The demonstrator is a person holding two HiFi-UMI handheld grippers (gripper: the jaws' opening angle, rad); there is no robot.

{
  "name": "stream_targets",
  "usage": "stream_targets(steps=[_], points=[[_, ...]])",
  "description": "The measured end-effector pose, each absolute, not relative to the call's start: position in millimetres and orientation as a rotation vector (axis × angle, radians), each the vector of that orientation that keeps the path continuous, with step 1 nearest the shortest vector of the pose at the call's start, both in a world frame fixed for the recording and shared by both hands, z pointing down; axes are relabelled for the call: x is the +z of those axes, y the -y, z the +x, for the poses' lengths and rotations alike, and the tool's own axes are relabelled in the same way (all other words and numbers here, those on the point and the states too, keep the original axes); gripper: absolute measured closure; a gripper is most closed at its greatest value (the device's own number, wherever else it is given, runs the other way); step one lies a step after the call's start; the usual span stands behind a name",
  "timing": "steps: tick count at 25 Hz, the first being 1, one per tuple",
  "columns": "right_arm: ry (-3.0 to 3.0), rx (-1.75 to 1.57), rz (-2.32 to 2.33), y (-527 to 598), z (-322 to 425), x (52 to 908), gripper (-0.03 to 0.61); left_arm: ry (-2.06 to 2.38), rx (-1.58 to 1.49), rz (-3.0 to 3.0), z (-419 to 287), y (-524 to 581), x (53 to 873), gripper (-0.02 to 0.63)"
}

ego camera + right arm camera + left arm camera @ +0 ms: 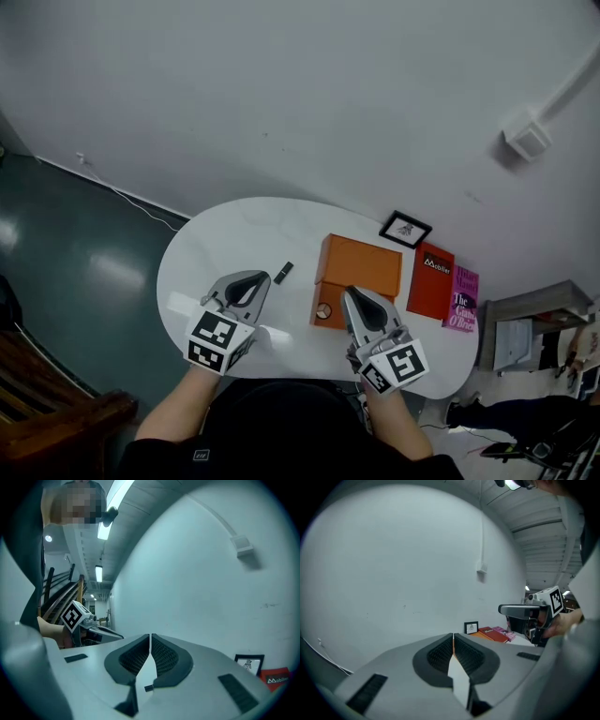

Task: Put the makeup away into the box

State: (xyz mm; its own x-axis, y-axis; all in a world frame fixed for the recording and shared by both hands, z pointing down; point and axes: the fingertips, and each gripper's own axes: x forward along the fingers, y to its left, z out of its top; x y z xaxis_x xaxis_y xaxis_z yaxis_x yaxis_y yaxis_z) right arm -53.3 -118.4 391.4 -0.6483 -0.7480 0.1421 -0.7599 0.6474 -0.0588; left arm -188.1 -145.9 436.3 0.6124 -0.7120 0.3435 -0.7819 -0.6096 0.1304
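Showing: oval white table (pixel 211 246) | rectangular orange box (pixel 361 265) | black stick (pixel 284 272)

Legible print | red book (pixel 430 281): you can read "Mobilier" in white near its top edge | pink book (pixel 461 300), touching the red one: pale lettering on its cover, too small for you to read.
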Motion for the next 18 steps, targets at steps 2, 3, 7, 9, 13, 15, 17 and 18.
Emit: stream_targets(steps=[2, 3, 7, 9, 13, 15, 17, 18], points=[[2.741, 0.217, 1.248, 122.3, -51.6, 401.9, 0.537, 1.188, 0.416, 2.543, -182.2, 151.6, 452.6, 0.597], [2.736, 0.239, 1.238, 124.3, -50.6, 407.0, 0.537, 1.173, 0.433, 2.527, -178.9, 153.8, 461.2, 0.597], [2.728, 0.32, 1.199, 137.0, -45.3, 423.7, 0.537, 1.144, 0.503, 2.49, -165.0, 165.1, 492.9, 0.597], [2.728, 0.349, 1.172, 142.2, -42.0, 430.0, 0.537, 1.132, 0.538, 2.47, -157.9, 170.5, 510.6, 0.597], [2.724, 0.401, 1.131, 155.4, -31.3, 444.0, 0.537, 1.09, 0.629, 2.383, -146.1, 182.5, 555.2, 0.579], [2.714, 0.427, 1.128, 164.1, -23.7, 452.9, 0.537, 1.087, 0.681, 2.346, -142.5, 189.4, 575.8, 0.531], [2.703, 0.463, 1.136, 171.7, -16.3, 462.1, 0.537, 1.082, 0.743, 2.315, -139.7, 195.4, 596.4, 0.527], [2.698, 0.483, 1.142, 174.3, -12.7, 466.2, 0.537, 1.076, 0.777, 2.299, -138.2, 197.7, 606.8, 0.511]])
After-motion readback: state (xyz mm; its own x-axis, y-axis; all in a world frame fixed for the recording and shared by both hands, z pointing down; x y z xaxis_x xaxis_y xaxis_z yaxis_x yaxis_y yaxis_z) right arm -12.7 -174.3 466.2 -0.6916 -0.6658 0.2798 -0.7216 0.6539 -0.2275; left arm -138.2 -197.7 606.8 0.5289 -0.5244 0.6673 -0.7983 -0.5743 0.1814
